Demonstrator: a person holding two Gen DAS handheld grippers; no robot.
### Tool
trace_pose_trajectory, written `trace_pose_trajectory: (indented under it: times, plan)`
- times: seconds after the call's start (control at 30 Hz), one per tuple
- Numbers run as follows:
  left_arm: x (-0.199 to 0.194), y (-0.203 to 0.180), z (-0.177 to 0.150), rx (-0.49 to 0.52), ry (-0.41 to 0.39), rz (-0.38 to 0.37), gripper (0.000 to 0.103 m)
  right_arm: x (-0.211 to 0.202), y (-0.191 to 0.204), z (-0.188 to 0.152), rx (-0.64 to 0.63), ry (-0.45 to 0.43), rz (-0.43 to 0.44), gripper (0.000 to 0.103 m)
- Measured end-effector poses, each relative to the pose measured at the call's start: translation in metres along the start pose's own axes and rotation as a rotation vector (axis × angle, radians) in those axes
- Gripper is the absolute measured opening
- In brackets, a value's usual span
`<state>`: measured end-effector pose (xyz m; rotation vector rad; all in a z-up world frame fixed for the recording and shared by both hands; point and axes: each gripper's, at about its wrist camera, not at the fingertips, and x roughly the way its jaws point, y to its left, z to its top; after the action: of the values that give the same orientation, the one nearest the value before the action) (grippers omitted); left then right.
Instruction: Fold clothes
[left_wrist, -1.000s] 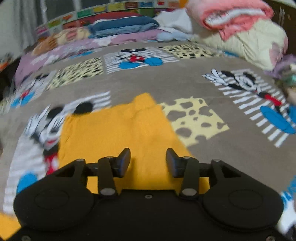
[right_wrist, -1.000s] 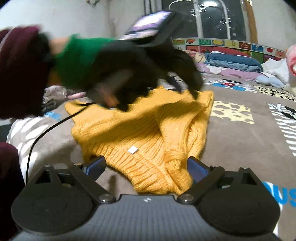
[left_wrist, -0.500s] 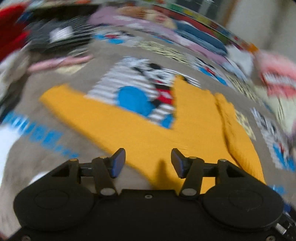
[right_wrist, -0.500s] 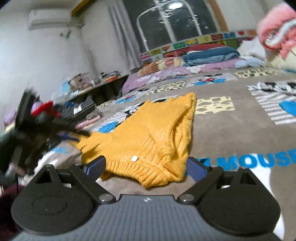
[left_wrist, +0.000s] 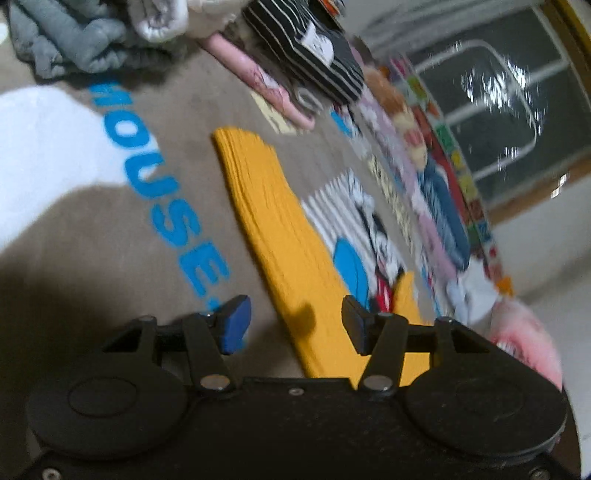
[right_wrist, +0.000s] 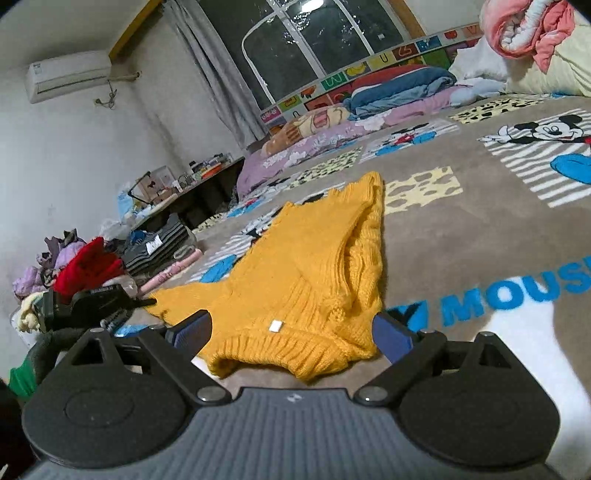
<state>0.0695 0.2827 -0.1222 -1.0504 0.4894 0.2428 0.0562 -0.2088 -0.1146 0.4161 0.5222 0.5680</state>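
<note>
A yellow knit sweater (right_wrist: 314, 273) lies on the Mickey Mouse blanket (right_wrist: 480, 206), its collar and white tag nearest the right gripper. One sleeve (left_wrist: 280, 236) stretches out flat in the left wrist view. My left gripper (left_wrist: 295, 325) is open and empty, hovering over the near part of that sleeve. My right gripper (right_wrist: 291, 332) is open wide and empty, just in front of the sweater's collar edge. The left gripper also shows in the right wrist view (right_wrist: 88, 302), low at the left by the sleeve end.
Folded clothes (right_wrist: 155, 247) and a red garment (right_wrist: 88, 266) are piled at the left bed edge. Bedding and pillows (right_wrist: 399, 88) line the far side; pink and cream blankets (right_wrist: 535, 40) are stacked at the far right. A grey garment (left_wrist: 77, 40) lies beyond the sleeve.
My left gripper swung from over the sweater's body out to the left sleeve, its view rotating. My right gripper dropped lower, close to the collar. The sleeve now lies spread out.
</note>
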Motion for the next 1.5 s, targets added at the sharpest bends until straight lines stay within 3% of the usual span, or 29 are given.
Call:
trace_pose_trajectory:
  times: [0.2,0.3,0.33,0.5,0.73,0.93,1.13,1.5]
  plan:
    - [0.023,-0.003,0.022,-0.025,-0.052,0.028,0.045,0.008,-0.006,-0.002,0.020,0.010,-0.002,0.093]
    - [0.030,-0.007,0.031,-0.011,-0.050,0.066,0.022,0.012,-0.009,0.000,0.041,0.007,0.007,0.093]
    - [0.028,-0.013,0.031,0.022,-0.051,0.068,0.006,0.014,-0.010,0.001,0.048,0.006,0.011,0.093]
    - [0.006,-0.062,0.019,0.246,-0.082,0.045,0.006,0.016,-0.010,0.008,0.064,-0.019,0.050,0.091]
    - [-0.017,-0.134,-0.027,0.525,-0.109,0.005,0.006,0.009,-0.011,0.011,0.107,-0.036,0.122,0.080]
    - [-0.001,-0.195,-0.084,0.768,-0.098,-0.022,0.006,-0.006,-0.019,0.015,0.159,-0.078,0.149,0.079]
    - [0.027,-0.235,-0.146,0.936,-0.053,-0.041,0.006,-0.016,-0.052,0.018,0.316,-0.127,0.157,0.080]
    - [0.071,-0.259,-0.278,1.359,-0.043,-0.001,0.009,-0.007,-0.117,0.010,0.633,-0.187,0.181,0.080]
